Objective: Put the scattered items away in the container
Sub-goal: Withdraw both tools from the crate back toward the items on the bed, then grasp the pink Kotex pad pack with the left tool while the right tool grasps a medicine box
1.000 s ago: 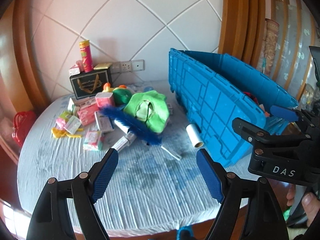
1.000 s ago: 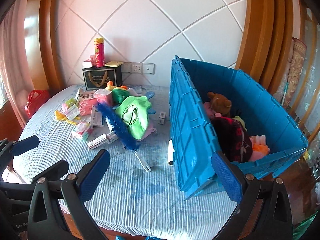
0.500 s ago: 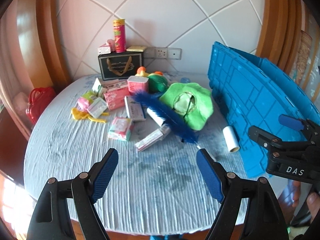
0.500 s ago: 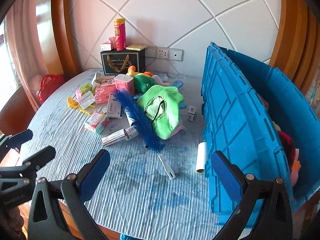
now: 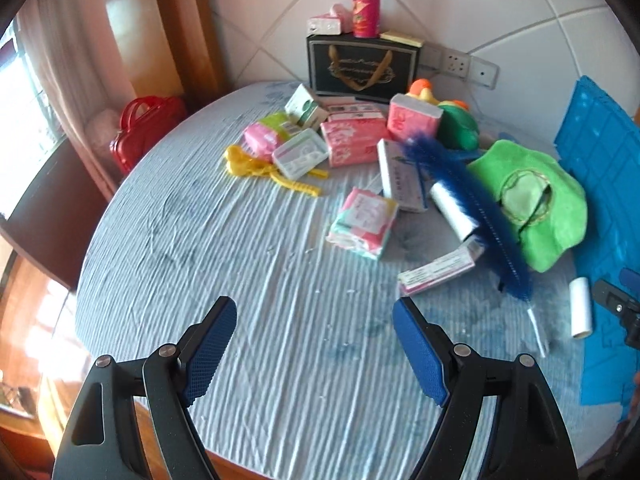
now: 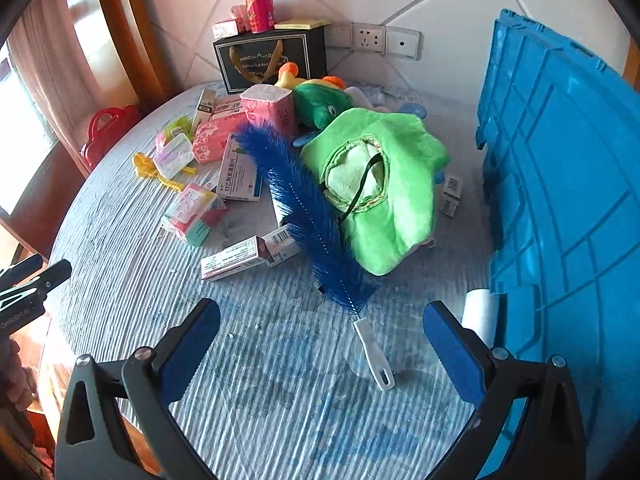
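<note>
Both grippers have swung down and leftward from the blue container toward the clutter, so the table fills each view. The left gripper and right gripper hang over bare striped cloth, jaws spread wide, nothing between them. Just ahead of the right one lies the blue feather brush, its white handle nearest, draped across a small box and against the green plush hat. Lifting the brush could drag that box or snag the hat's fuzz. The white roll beside the container wall may roll off if bumped.
</note>
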